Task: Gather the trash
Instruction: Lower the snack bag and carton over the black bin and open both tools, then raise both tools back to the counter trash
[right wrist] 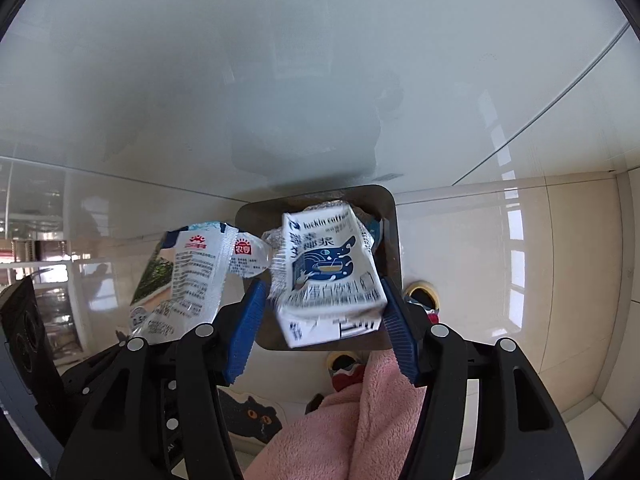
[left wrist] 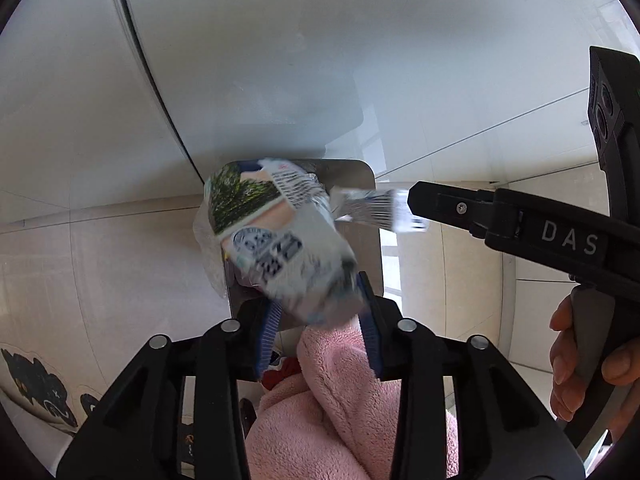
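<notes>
Home — tiled floor (right wrist: 460,240), cat mat (right wrist: 252,416).

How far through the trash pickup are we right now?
Done: the bin already holds something crinkly, part hidden under the carton. In hand: the right gripper brackets a Luckin Coffee carton over the bin, blurred; whether its pads touch is unclear. The left gripper carries a plastic snack bag over the rim. Left: both pieces must still land inside; trash elsewhere isn't visible.

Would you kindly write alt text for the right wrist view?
The right claw is open around a white and blue drink carton over a dark bin. A white wrapper hangs to its left, above pale floor tiles.
</notes>
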`<state>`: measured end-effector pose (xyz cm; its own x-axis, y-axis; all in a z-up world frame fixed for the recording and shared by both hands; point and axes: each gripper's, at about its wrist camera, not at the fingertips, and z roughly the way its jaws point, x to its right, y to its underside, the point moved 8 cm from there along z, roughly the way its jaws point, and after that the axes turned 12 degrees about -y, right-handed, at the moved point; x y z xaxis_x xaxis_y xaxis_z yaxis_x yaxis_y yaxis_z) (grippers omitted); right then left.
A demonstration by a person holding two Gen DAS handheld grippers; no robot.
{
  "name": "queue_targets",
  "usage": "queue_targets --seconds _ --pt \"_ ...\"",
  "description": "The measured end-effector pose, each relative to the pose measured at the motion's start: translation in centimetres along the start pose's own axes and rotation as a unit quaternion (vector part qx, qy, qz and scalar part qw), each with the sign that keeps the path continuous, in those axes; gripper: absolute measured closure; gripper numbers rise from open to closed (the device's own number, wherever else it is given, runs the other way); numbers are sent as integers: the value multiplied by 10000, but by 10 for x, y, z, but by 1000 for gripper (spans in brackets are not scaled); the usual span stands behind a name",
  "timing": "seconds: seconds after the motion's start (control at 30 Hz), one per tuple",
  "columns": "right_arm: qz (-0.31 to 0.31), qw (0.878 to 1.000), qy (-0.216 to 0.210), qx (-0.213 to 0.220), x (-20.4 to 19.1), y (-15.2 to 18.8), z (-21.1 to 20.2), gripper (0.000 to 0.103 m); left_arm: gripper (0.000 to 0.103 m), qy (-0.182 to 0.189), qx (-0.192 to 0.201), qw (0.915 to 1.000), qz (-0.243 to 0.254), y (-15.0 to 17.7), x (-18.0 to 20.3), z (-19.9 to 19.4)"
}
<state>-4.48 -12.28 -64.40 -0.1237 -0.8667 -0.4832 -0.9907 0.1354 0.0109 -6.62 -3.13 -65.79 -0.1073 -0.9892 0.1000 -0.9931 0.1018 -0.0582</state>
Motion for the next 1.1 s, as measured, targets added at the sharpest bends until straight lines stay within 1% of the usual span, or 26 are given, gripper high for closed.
queue_targets --seconds 0.03,0.07,0.27,0.37,0.47,0.57,0.7,0.83,1.0,1.03,1.1 --pt "1 10000 -8 12 -1 -1 -2 36 63 5 -4 10000 -13 -1 -1 -2" --pt "13 10000 -14 22 -2 -2 -4 34 62 -6 3 10000 -23 3 -6 -7" --pt "83 9999 3 89 -8 -4 -20 34 60 11 61 10000 -57 5 -9 -28" --pt "104 9999 36 100 -12 -1 -33 34 58 44 147 9999 -75 6 -11 -46" --pt "84 9999 32 142 -15 3 -49 34 57 92 279 9995 -73 6 -9 -72" --pt "-23 9997 -3 223 -25 8 -72 34 51 114 523 9986 -2 3 -7 -105" --pt "-208 9985 -38 504 -46 12 -118 34 45 10 913 9957 179 0 2 -161" --pt "-357 9957 -49 859 -70 13 -169 31 44 -60 1247 9917 293 -3 5 -209" --pt "-483 9892 -83 1384 -94 3 -231 26 38 -138 1669 9855 270 -12 2 -268" --pt "-515 9872 -86 1505 -98 -2 -243 21 36 -179 1757 9840 255 -15 0 -278" --pt "-554 9828 -89 1761 -106 -10 -268 17 34 -212 1921 9809 202 -22 -4 -296"
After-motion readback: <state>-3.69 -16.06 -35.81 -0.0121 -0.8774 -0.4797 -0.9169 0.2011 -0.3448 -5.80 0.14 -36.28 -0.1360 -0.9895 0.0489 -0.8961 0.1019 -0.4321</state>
